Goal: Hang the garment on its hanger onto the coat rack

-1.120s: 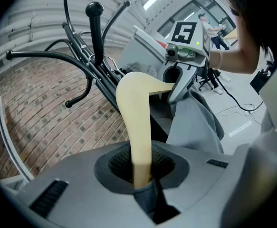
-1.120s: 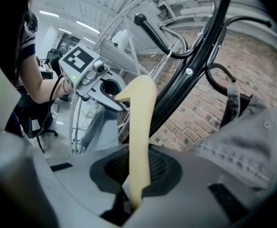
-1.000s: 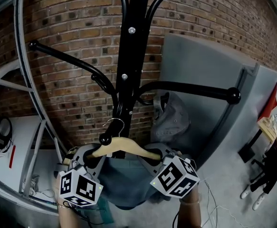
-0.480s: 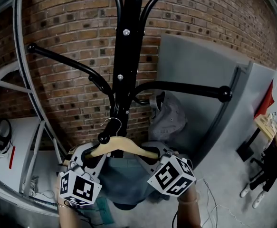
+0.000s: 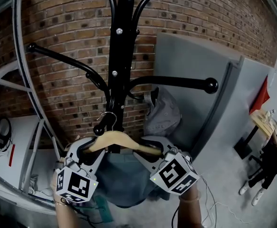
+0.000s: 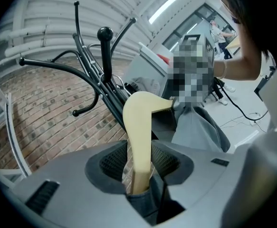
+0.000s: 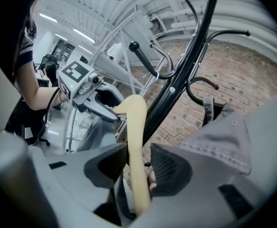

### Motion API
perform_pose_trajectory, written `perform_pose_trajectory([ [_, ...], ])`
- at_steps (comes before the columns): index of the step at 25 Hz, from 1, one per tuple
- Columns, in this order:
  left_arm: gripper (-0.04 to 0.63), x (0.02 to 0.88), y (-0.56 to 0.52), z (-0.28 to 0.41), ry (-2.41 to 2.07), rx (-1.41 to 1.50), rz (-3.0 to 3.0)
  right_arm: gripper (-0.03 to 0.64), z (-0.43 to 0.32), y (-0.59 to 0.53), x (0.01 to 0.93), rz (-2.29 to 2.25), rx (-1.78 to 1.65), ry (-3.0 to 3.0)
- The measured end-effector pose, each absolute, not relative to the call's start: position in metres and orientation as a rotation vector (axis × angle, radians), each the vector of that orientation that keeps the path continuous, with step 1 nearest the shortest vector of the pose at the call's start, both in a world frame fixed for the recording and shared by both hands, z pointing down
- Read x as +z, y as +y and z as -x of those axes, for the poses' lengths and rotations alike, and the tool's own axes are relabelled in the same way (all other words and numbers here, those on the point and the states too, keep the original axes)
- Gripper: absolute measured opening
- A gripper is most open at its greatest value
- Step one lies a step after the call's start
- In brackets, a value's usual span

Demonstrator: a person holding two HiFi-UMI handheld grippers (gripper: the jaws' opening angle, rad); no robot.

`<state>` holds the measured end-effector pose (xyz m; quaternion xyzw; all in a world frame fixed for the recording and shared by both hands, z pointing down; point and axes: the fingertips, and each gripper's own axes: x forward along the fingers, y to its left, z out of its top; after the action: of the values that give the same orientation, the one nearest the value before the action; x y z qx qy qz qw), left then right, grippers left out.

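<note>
A brick wall [image 5: 67, 37] fills the background of the head view, with a grey panel [image 5: 195, 61] leaning against it on the right. In front of the wall stands the black coat rack [image 5: 121, 46], its pole upright and its curved arms spreading out to both sides; one long arm ends in a ball on the right. A grey cap [image 5: 163, 112] hangs from that arm close to the pole.

Below the arms, the blue garment [image 5: 121, 175] hangs from the wooden hanger [image 5: 117, 139], right against the foot of the pole and between the two claws. The hanger's shoulders slope down to either side.

The left claw [image 5: 87, 151] reaches the hanger's left end and the right claw [image 5: 152, 152] its right end, each with its marker cube nearer the camera. In the left gripper view, the left claw [image 6: 139, 163] is released and its jaws are spreading, the hanger arm [image 6: 140, 137] standing between the pads with slim gaps beside it. In the right gripper view, the right claw [image 7: 137, 167] is likewise released and widening, the pale hanger arm [image 7: 136, 146] running between its pads without being pressed.

The hanger's small metal hook [image 5: 109, 118] curls over a short lower peg of the rack, by its ball end.
</note>
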<state>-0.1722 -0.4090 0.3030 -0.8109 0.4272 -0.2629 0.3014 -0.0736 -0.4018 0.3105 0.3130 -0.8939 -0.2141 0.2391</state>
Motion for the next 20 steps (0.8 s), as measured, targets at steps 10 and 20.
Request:
perform_pose_trajectory([
  [10, 0.146, 0.284, -0.367, 0.17, 1.177, -0.651, 2.129, 0.149, 0.061, -0.367, 0.303, -0.889, -0.58, -2.464],
  [20, 0.146, 0.293, -0.313, 0.158, 1.238, -0.564, 2.208, 0.086, 0.046, -0.317, 0.304, -0.946, -0.514, -2.533],
])
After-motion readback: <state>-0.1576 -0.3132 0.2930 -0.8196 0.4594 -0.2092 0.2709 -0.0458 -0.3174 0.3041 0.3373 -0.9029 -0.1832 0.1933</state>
